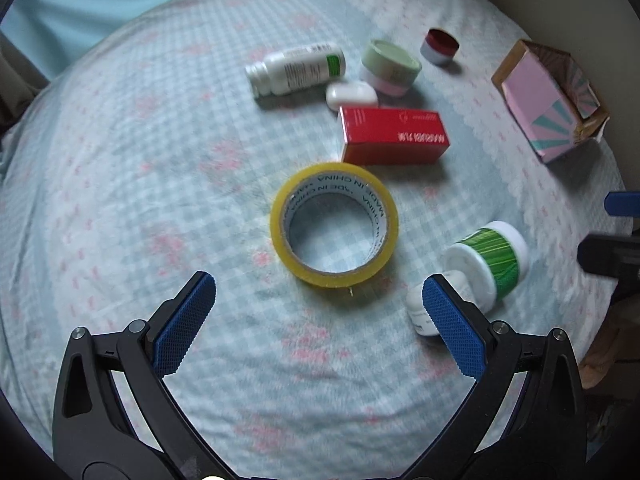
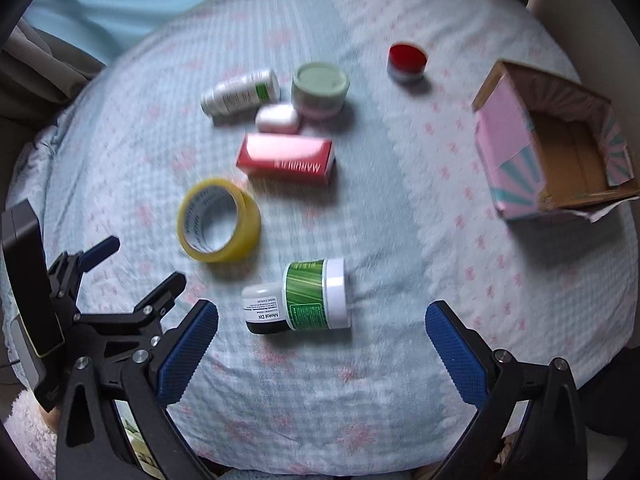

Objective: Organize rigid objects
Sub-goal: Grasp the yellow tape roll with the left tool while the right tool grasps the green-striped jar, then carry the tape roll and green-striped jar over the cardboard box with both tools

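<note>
**Both tongs spread and empty, nothing boxed yet**

Nearest: left gripper [image 1: 320,308] hangs over the checked bedspread [image 1: 120,200], jaws spread wide, nothing between them. Right gripper [image 2: 322,332] likewise spread and empty.

Just ahead of the left gripper: yellow tape roll [image 1: 334,226], lying flat, hole up, roughly centred between the blue pads. To its right, a green-labelled jar [image 1: 490,264] on its side, touching a small white-and-black bottle [image 1: 420,312], partly hidden behind the right-hand pad. In the right wrist view this pair sits just ahead of the open jaws, jar [image 2: 316,294] overlapping bottle [image 2: 262,310].

Middle ground: red carton [image 1: 394,134], lying flat. Behind it a tight cluster: small white case [image 1: 351,95], white pill bottle [image 1: 298,69] on its side, pale green-lidded jar [image 1: 390,66]. The case looks to touch its neighbours; blur prevents certainty.

Far: red-lidded pot [image 1: 440,45], standing apart. Far right, pink cardboard box [image 2: 556,148], open-topped, appears empty inside.

Judgement: collection has not begun; this reads as approach to a first pick. Tape roll suits the left gripper: lower, then close across the rim wall. Soft bedding may let it tip. The box lies well apart, on the right.
</note>
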